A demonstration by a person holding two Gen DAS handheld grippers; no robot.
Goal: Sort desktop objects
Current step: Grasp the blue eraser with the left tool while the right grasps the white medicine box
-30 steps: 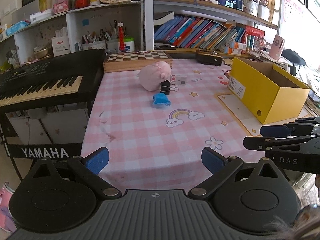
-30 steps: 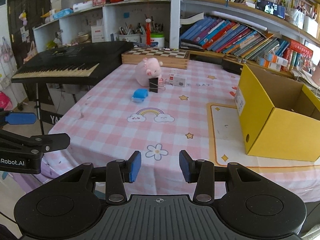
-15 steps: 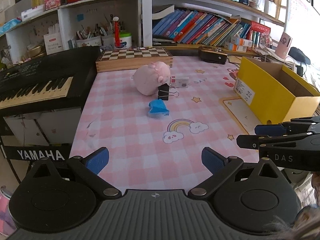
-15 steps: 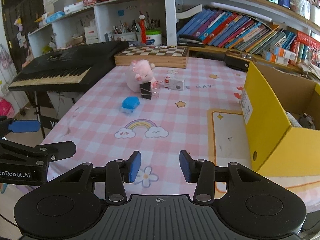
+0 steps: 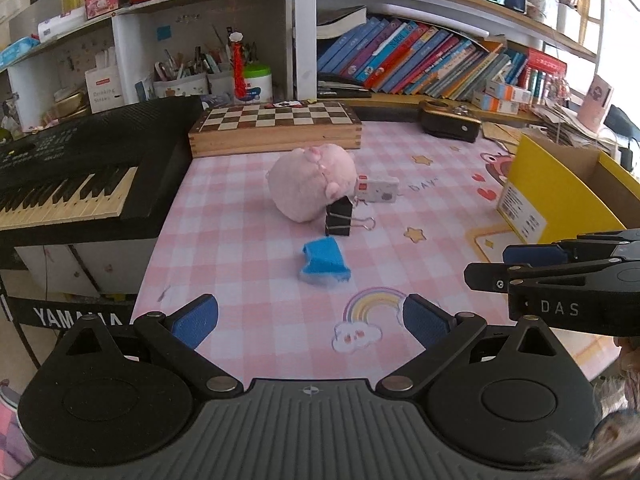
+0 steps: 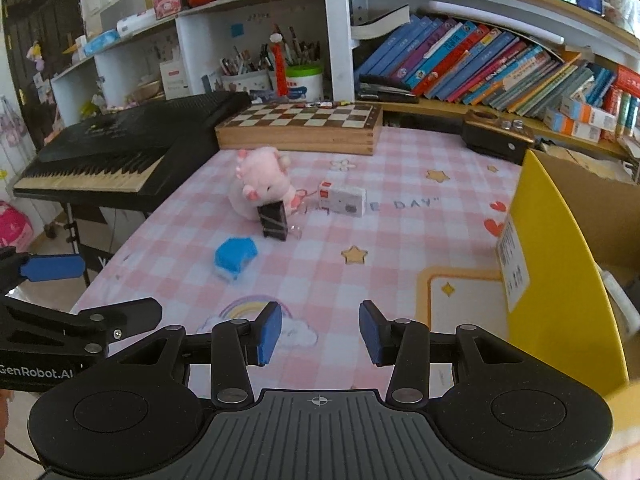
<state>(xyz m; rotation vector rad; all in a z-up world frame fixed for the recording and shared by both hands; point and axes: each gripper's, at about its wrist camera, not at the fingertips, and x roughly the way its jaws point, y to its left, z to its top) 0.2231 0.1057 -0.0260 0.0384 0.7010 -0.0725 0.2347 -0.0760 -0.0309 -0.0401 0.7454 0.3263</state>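
A pink plush pig [image 5: 311,184] [image 6: 260,190] sits mid-table on the pink checked cloth. A black binder clip [image 5: 339,220] [image 6: 273,222] stands against it. A blue eraser-like block [image 5: 323,261] [image 6: 235,257] lies in front, and a small white box [image 5: 378,189] [image 6: 342,199] lies to the right. An open yellow box [image 5: 556,196] [image 6: 560,264] stands at the right. My left gripper [image 5: 310,322] is open and empty, short of the blue block. My right gripper [image 6: 320,334] is open and empty, over the near table edge.
A wooden chessboard box [image 5: 276,128] lies at the back of the table. A black Yamaha keyboard [image 5: 80,176] stands to the left. A dark case [image 5: 450,124] sits at the back right. Shelves with books and pen pots rise behind.
Both grippers have moved forward over the table toward the pig and the blue block. Both stay open and empty.
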